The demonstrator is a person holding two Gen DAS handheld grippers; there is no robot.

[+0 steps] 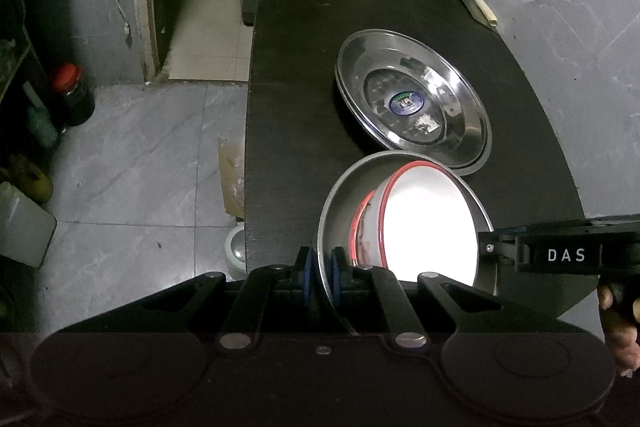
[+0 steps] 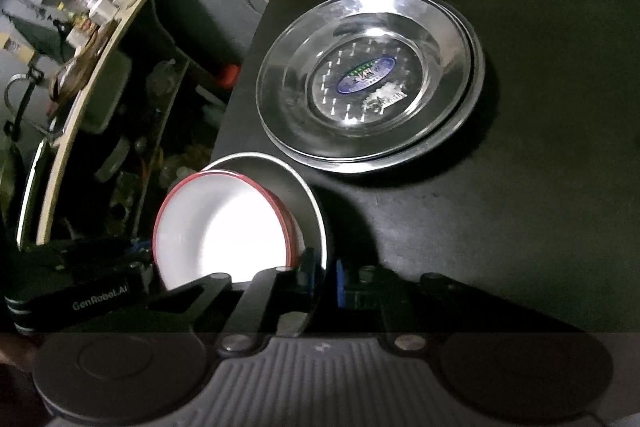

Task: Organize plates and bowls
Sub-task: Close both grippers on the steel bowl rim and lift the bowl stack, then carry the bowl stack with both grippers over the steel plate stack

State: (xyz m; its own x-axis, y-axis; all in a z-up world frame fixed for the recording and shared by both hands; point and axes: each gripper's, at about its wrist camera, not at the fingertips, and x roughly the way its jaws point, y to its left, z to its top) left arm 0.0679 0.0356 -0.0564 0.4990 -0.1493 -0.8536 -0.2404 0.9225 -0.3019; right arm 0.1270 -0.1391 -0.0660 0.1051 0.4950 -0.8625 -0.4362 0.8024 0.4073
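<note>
The plates point(image 1: 412, 99) are polished metal, mirror-bright, the top one bearing a glossy sticker point(image 1: 406, 104). The steel bowl point(image 1: 340, 203) looks brushed, satin rather than shiny. The white bowl point(image 1: 430, 219) inside it is smooth and glossy, with a red rim. The table point(image 1: 296, 87) is dark and matt. The floor point(image 1: 132, 155) looks like smooth marbled tile.
</note>
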